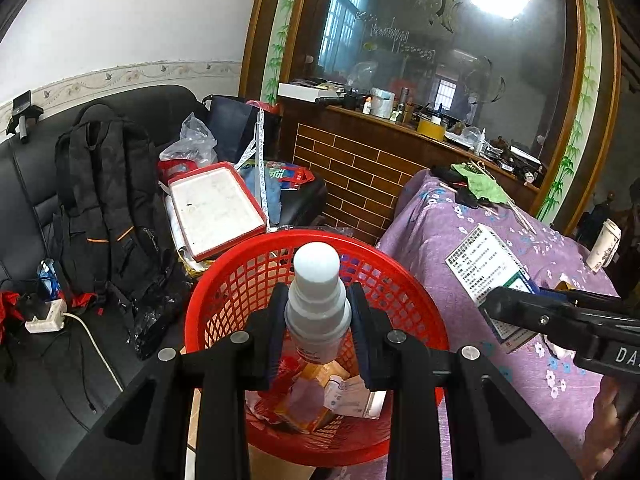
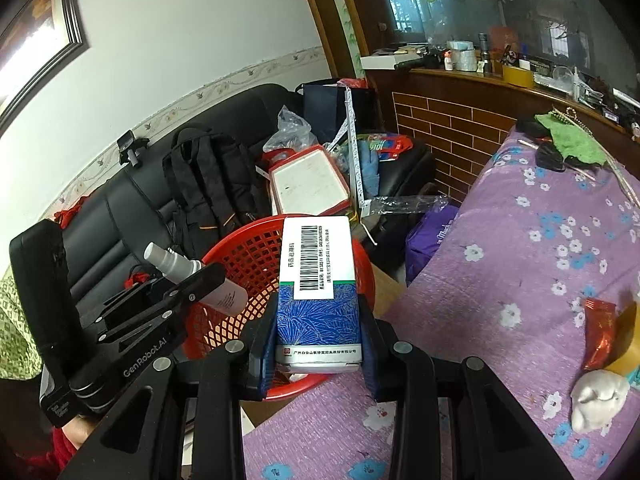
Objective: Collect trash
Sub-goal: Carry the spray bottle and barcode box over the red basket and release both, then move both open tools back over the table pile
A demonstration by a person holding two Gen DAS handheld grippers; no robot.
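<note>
My left gripper point(image 1: 318, 300) is shut on a white spray bottle point(image 1: 316, 280), held upright over the red mesh basket point(image 1: 312, 237). An orange box and crumpled papers lie in the basket. In the right wrist view my right gripper point(image 2: 319, 312) is shut on a blue and white medicine box point(image 2: 318, 264) with a barcode, at the near rim of the basket point(image 2: 248, 264). The left gripper point(image 2: 180, 280) with its spray bottle point(image 2: 180, 266) shows to the left there. From the left wrist view the right gripper point(image 1: 524, 300) comes in from the right with the box point(image 1: 488, 260).
A table under a purple floral cloth point(image 2: 500, 260) stands right of the basket, with a red wrapper point(image 2: 598, 332), a white crumpled wad point(image 2: 596, 400) and a paper cup point(image 1: 606, 244). A black sofa point(image 1: 24, 184) on the left holds a backpack point(image 1: 100, 184) and a red-rimmed tray point(image 1: 216, 208).
</note>
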